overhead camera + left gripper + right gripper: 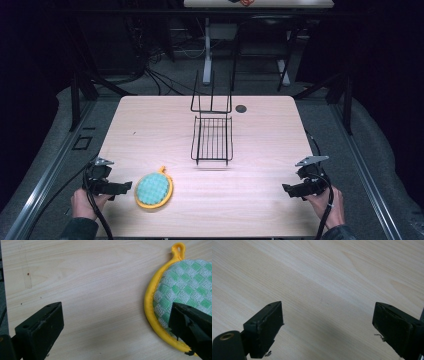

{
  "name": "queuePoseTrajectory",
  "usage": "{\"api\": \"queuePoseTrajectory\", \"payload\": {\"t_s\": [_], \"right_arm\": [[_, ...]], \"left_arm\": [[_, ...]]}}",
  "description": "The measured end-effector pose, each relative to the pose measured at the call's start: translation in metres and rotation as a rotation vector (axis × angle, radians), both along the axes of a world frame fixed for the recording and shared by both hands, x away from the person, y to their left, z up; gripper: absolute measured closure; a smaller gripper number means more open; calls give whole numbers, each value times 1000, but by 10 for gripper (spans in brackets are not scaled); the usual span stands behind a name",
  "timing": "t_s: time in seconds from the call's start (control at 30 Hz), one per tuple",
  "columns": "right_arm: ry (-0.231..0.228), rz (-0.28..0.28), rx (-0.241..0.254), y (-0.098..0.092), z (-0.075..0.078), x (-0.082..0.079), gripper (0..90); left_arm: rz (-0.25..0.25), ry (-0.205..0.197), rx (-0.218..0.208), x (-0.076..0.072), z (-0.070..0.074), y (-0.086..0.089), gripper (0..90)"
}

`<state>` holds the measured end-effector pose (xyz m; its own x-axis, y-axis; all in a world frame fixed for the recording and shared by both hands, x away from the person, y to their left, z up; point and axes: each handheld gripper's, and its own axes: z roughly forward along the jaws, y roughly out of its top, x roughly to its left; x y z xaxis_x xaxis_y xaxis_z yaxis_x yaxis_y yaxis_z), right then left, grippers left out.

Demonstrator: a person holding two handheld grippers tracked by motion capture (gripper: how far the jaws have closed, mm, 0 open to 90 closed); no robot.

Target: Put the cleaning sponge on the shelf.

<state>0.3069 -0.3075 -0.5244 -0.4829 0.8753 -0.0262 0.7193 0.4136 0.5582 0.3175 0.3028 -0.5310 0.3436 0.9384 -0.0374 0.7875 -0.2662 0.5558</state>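
A round pot holder [154,189] with a green-and-white checked face, a yellow rim and a yellow loop lies flat near the table's front left. In the left gripper view the pot holder [185,285] sits at the right, its rim passing under my right-hand jaw. My left gripper [126,187] is open just left of it, jaws wide over bare wood [115,327]. My right gripper [287,190] is open at the front right, held low over bare table [327,325]. A black wire rack [212,135] stands at the table's centre back.
The light wooden table [150,125] has a small dark round grommet [241,108] near its back edge. Beyond the table are dark frame legs, cables and another desk. The table's left edge [3,290] shows close to my left gripper.
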Motion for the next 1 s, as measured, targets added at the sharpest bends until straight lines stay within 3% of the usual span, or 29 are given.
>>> {"api": "queuePoseTrajectory", "payload": {"t_s": [0.4,0.5,0.7,0.8,0.9,1.0], "right_arm": [[1,22,-2,4,1,-1,109],[-2,24,6,6,1,-1,111],[5,33,1,6,1,0,112],[4,32,5,7,1,-1,112],[0,34,18,8,2,-1,114],[11,37,7,9,0,0,114]], "left_arm": [[-21,-8,-58,0,2,-2,1],[-27,-23,-76,1,4,-8,1],[-63,-6,-84,11,4,-24,6],[-78,2,-87,16,3,-33,60],[-121,5,-62,24,0,-50,162],[-140,17,-53,27,-1,-54,230]]}}
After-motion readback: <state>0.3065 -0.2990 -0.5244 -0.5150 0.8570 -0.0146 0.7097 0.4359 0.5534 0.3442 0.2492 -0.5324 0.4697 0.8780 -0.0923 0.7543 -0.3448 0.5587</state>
